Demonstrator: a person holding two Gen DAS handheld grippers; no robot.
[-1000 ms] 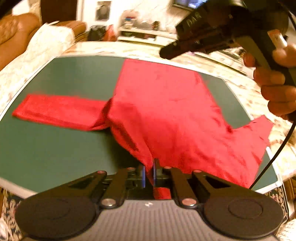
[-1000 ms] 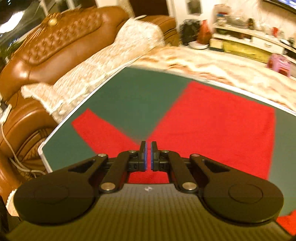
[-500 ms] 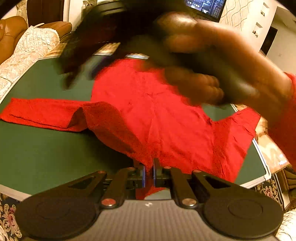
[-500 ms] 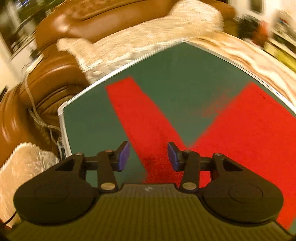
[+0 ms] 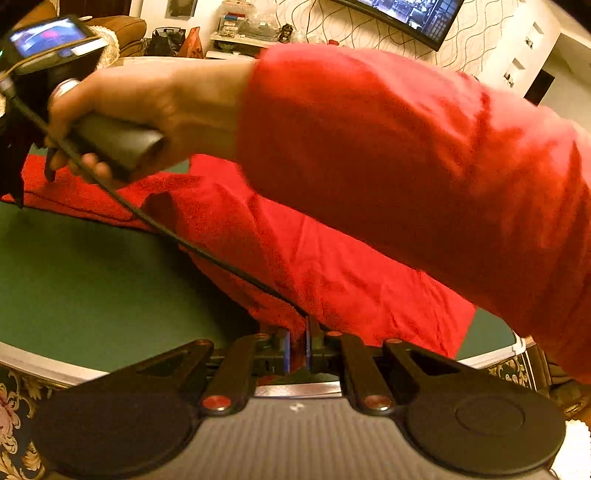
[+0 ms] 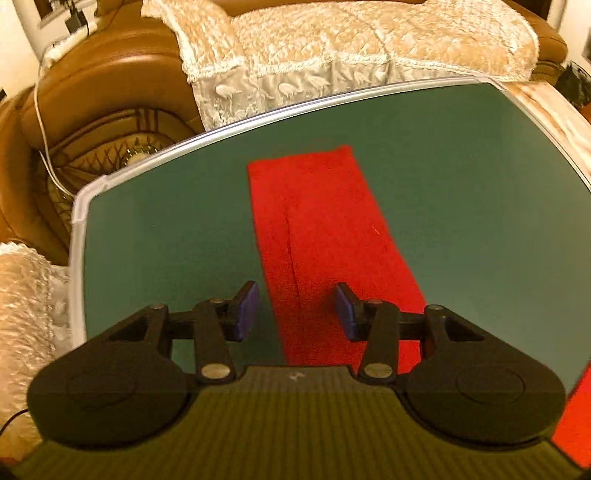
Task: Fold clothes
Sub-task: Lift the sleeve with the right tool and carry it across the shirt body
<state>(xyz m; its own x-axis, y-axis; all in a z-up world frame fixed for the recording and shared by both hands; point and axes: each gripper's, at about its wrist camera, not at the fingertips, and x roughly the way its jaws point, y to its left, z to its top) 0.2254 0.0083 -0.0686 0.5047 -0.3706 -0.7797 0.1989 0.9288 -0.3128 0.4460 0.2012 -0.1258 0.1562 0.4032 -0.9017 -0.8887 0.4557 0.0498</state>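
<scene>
A red long-sleeved garment (image 5: 314, 258) lies spread on the green table (image 5: 92, 280). My left gripper (image 5: 298, 350) is shut on a raised fold of its near edge. In the right wrist view one flat red sleeve (image 6: 325, 229) runs away from me toward the table's far edge. My right gripper (image 6: 295, 308) stands open just above that sleeve, one blue pad (image 6: 245, 312) over the green top and the other over the red cloth. A hand (image 5: 147, 110) in a red sleeve crosses the left wrist view holding the right gripper's handle, and hides much of the garment.
A brown leather sofa (image 6: 110, 92) with a cream lace cover (image 6: 332, 48) stands just past the table's silver rim (image 6: 79, 206). A black cable (image 5: 192, 247) trails over the cloth. A shelf with clutter (image 5: 251, 29) and a screen (image 5: 406, 14) line the far wall.
My right gripper has opened and swung left across the table to line up over the sleeve. The arm holding it now crosses the left view. My left gripper keeps its hold on the cloth.
</scene>
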